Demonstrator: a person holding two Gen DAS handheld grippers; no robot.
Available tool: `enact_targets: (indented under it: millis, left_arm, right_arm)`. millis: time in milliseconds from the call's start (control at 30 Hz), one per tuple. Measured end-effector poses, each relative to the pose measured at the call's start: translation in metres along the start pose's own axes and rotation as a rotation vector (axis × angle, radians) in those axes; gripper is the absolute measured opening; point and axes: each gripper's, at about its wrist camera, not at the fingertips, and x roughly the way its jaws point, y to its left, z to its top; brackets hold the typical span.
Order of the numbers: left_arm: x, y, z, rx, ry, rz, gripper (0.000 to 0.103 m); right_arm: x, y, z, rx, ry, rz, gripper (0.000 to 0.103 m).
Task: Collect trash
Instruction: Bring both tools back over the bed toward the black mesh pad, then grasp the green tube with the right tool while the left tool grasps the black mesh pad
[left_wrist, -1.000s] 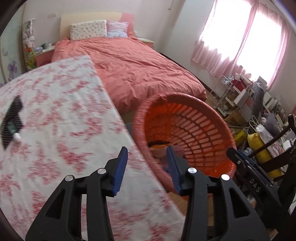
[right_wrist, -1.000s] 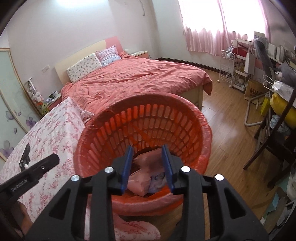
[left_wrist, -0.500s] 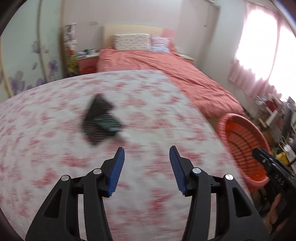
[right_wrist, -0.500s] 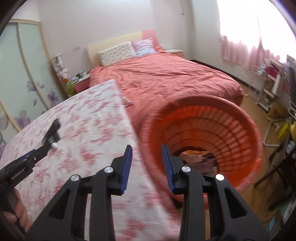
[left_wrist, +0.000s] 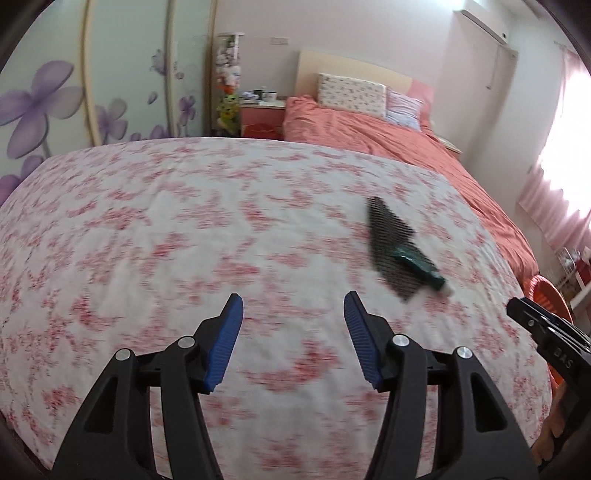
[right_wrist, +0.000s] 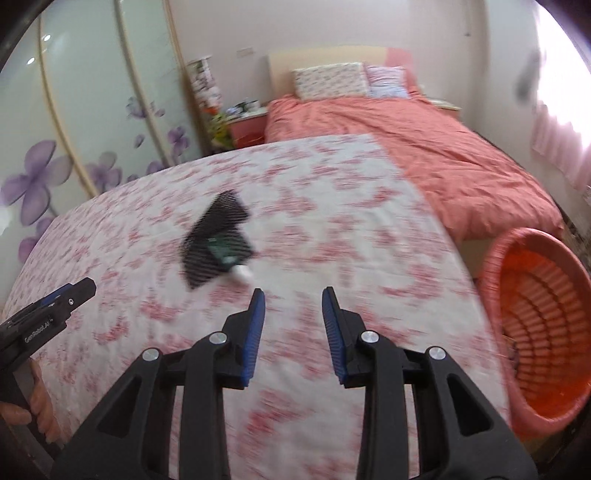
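One piece of trash lies on the table (left_wrist: 155, 236): a black mesh wrapper (left_wrist: 391, 243) with a dark green tube (left_wrist: 417, 264), white-capped, lying on its near end. The table wears a white cloth with a red flower print. One orange slatted basket (right_wrist: 535, 314) stands off the table's right edge, on the floor beside the bed (right_wrist: 443, 155), which carries two pillows.

The left gripper (left_wrist: 293, 314) points down over bare cloth, the wrapper ahead and to its right. Its jaws have just been opening and stand wide with nothing between them. Its side reads "GenRobot.AI".

The right gripper (right_wrist: 293, 310) also tilts down, the wrapper just ahead to its left. Its jaws have just narrowed slightly, still apart and empty. Its side shows "DAS".
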Motion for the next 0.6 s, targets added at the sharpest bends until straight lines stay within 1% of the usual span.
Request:
enact_targets:
  millis: [100,233,400,500,600]
  left_arm:
    - [0.001,0.018,0.002,-0.024,0.004,0.009,0.057]
    - [0.001,0.035,0.002,-0.045,0.006,0.014,0.057]
    - [0.002,0.046,0.003,-0.059,0.01,0.013,0.057]
    - [0.004,0.048,0.002,-0.062,0.016,0.01,0.057]
    - [0.006,0.048,0.003,-0.063,0.02,0.006,0.057]
  right_arm:
    - [0.018,0.023,0.008,-0.046,0.021,0.015,0.029]
    - [0.044,0.042,0.016,-0.08,0.059,0.012,0.026]
    - [0.062,0.045,0.023,-0.08,0.089,-0.008,0.026]
    - [0.07,0.044,0.025,-0.088,0.095,-0.043,0.027]
    - [0.074,0.041,0.028,-0.084,0.106,-0.042,0.028]
